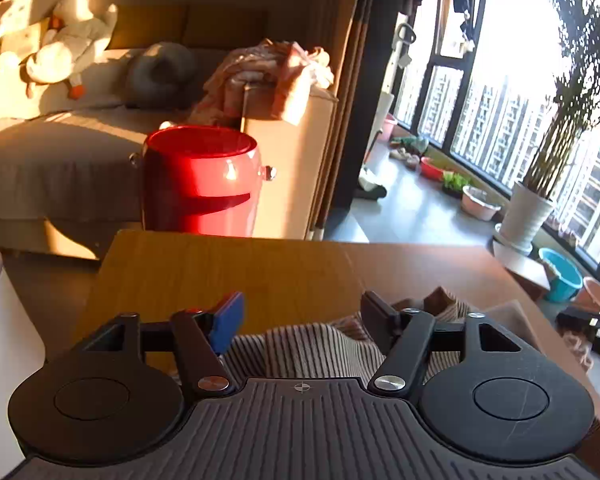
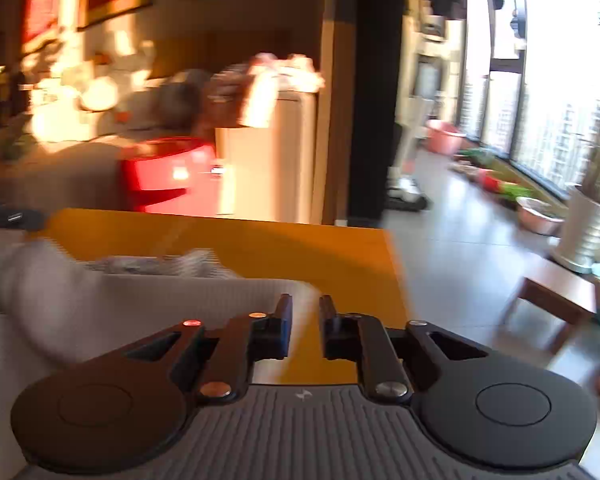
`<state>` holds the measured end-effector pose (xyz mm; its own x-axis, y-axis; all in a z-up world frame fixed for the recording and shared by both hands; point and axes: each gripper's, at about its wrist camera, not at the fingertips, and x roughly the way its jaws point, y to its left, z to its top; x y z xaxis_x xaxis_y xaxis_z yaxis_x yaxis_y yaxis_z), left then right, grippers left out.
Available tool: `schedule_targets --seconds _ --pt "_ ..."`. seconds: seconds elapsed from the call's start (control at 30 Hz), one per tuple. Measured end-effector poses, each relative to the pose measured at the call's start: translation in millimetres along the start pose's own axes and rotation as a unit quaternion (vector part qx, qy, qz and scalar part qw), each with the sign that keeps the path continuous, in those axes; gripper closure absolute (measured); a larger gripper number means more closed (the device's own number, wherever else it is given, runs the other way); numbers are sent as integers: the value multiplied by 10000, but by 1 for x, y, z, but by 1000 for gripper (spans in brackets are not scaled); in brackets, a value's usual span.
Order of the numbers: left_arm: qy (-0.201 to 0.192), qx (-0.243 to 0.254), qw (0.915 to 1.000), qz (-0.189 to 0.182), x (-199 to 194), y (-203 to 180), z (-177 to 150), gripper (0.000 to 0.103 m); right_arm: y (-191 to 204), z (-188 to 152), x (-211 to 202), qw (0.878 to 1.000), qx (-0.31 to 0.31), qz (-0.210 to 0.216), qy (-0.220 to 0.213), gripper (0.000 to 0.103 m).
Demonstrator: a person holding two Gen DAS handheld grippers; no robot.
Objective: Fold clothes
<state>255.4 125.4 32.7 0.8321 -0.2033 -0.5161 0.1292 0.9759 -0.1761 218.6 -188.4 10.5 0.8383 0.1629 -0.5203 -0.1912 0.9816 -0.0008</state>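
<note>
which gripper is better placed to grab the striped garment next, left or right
Left, probably. The left gripper is open with the striped garment between its fingers. The right gripper is narrower, over the table edge, beside the cloth.

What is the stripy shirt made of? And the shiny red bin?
The stripy shirt looks like soft knitted cloth: fine ribbed stripes and floppy folds. The red bin looks like glossy plastic or painted metal, with bright sun glints; I can't tell which.
</note>
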Motion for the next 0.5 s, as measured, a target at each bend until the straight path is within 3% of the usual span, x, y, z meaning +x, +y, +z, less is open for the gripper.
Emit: schedule_targets --seconds 0.1,0.17,0.3,0.43,0.5 --pt "-13 -86 10000 27 -8 15 8 20 44 -3 -8 9957 -256 855 231 65" --pt "-3 -144 9999 35 -13 25 12 17 81 -10 -19 9860 -555 1527 377 59" --pt "16 -271 9996 51 -22 44 19 14 152 -29 -50 9449 -1131 2991 705 53" --pt "75 -331 9994 14 -30 52 16 13 216 -51 -75 9022 -2209 3656 608 51" --pt "59 -320 9995 2 -36 53 16 11 237 -59 -71 8984 -2609 3504 445 50"
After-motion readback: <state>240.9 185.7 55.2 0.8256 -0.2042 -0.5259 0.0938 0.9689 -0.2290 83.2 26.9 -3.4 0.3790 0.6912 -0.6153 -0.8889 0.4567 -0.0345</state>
